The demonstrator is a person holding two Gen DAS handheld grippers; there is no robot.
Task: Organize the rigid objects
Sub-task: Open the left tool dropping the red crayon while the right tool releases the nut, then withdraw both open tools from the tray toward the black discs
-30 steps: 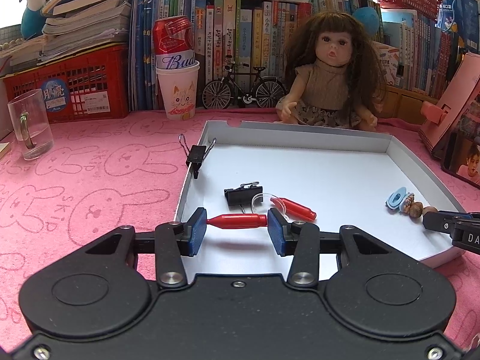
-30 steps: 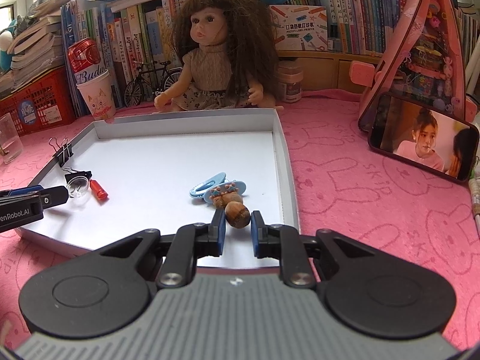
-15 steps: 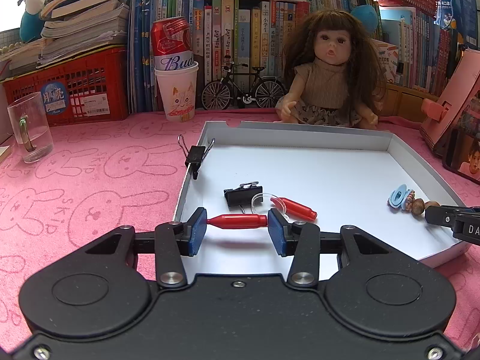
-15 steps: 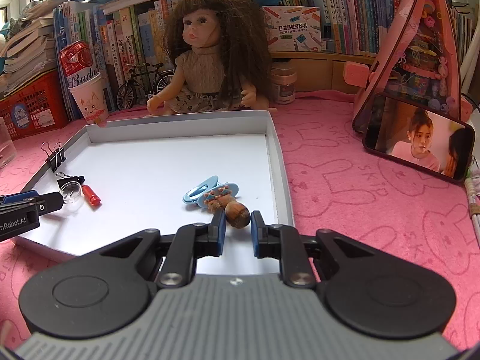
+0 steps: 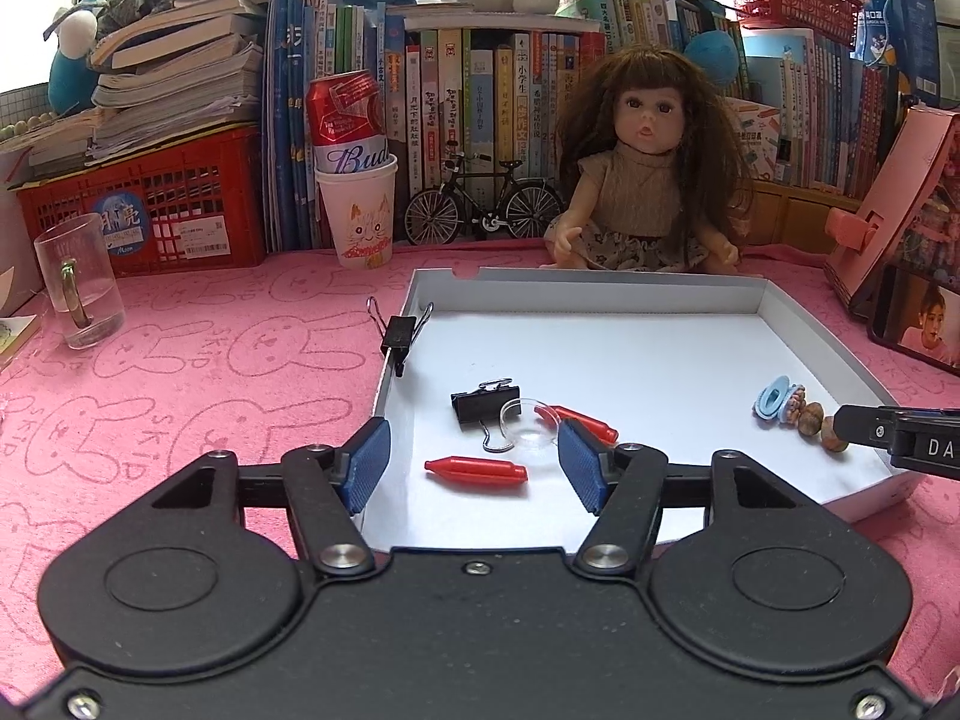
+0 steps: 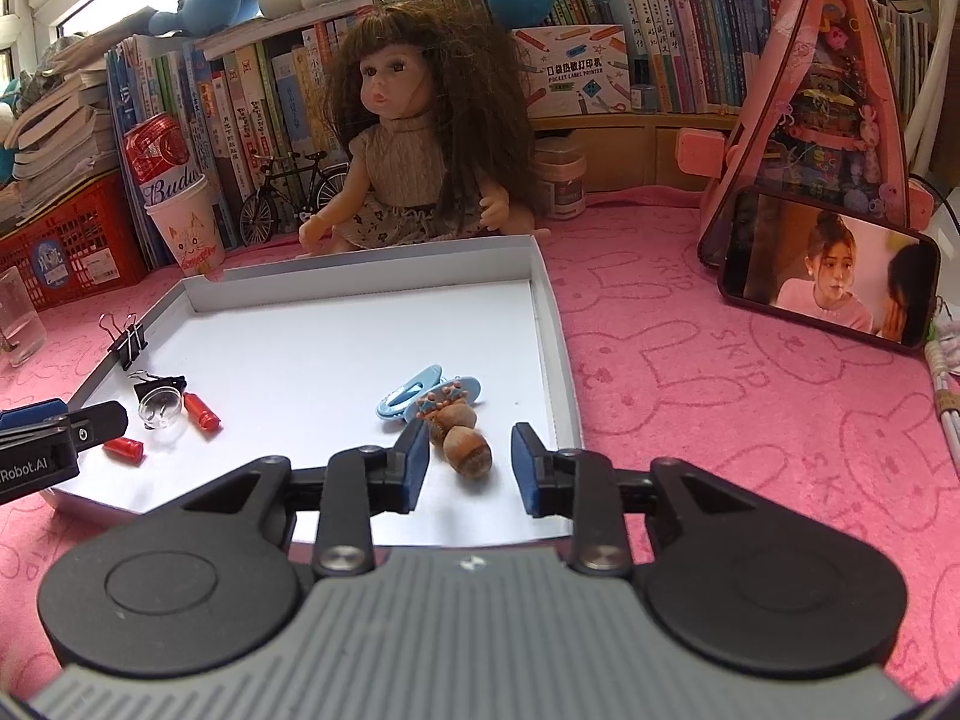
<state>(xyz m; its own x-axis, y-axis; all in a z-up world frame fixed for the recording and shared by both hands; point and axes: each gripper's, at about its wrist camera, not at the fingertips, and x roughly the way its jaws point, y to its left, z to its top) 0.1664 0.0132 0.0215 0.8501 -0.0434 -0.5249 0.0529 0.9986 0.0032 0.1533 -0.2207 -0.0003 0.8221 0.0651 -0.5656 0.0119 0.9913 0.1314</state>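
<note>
A white tray [image 5: 600, 285] lies on the pink cloth. My left gripper [image 5: 474, 468] hangs over its near left corner, jaws opening; a red capsule-shaped piece [image 5: 476, 470] lies loose on the floor between the pads, touching neither. Behind it lie a clear cup [image 5: 528, 429], a second red piece [image 5: 585, 423] and a black binder clip [image 5: 483, 405]. My right gripper [image 6: 471, 468] is over the tray's near right part, jaws opening too; a brown acorn [image 6: 468, 456] rests free between the pads, with a blue hair clip [image 6: 414, 393] just beyond.
Another binder clip [image 5: 399, 330] is pinched on the tray's left wall. A doll [image 5: 645, 180], toy bicycle [image 5: 486, 210], paper cup with a red can [image 5: 360, 210], glass mug [image 5: 78, 282] and red crate [image 5: 144, 210] line the back. A phone [image 6: 828, 279] leans at the right.
Both grippers have spread their jaws. The red piece that the left held now lies on the tray floor. The acorn that the right pinched now rests free between its pads.
</note>
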